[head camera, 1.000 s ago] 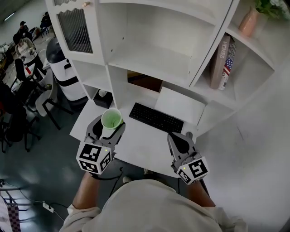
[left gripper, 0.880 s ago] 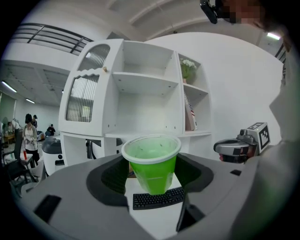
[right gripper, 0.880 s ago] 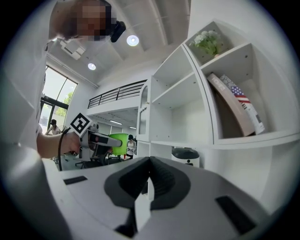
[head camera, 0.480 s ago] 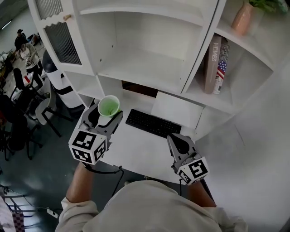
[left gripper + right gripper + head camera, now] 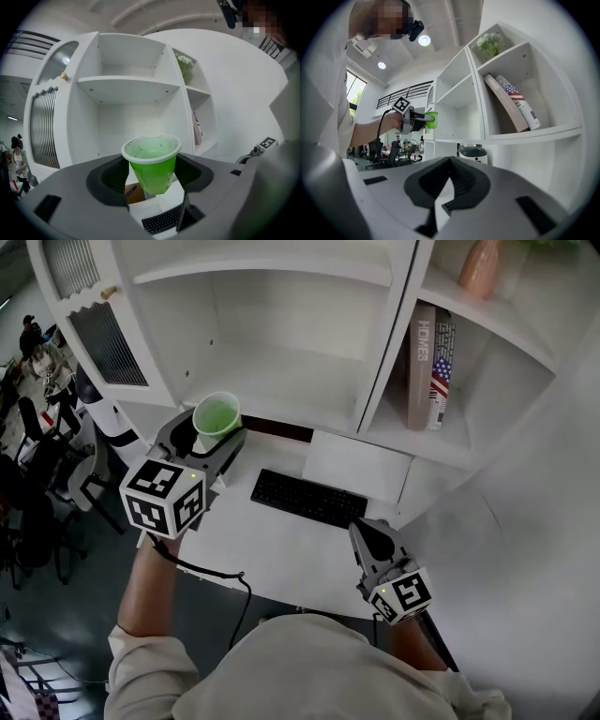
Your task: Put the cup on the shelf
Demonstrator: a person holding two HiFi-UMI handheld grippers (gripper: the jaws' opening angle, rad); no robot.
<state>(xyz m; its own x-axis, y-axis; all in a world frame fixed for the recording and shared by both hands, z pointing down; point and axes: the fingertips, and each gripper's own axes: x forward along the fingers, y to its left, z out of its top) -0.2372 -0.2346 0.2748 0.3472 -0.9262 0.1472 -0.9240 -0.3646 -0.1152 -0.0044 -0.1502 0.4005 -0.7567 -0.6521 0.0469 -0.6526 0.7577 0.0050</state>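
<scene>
Cup (image 5: 217, 414), green with a white rim and upright, sits clamped between the jaws of the left gripper (image 5: 216, 434), its inside showing bare green wall (a few dark specks on it). It hangs in front of the left end of the lower board of the white shelf unit (image 5: 281, 381), above the back left corner of the desktop (image 5: 281, 554). The unit's right-hand compartment holds two books (image 5: 427, 362) leaning toward its left wall; the one above holds a pink vase (image 5: 480, 266). The right gripper (image 5: 367, 531), jaws pressed together on nothing, stays over the desktop's front right corner, near the keyboard (image 5: 309, 499). A second ago the cup was lower, over the desktop's left edge; it has since risen toward the shelf unit
</scene>
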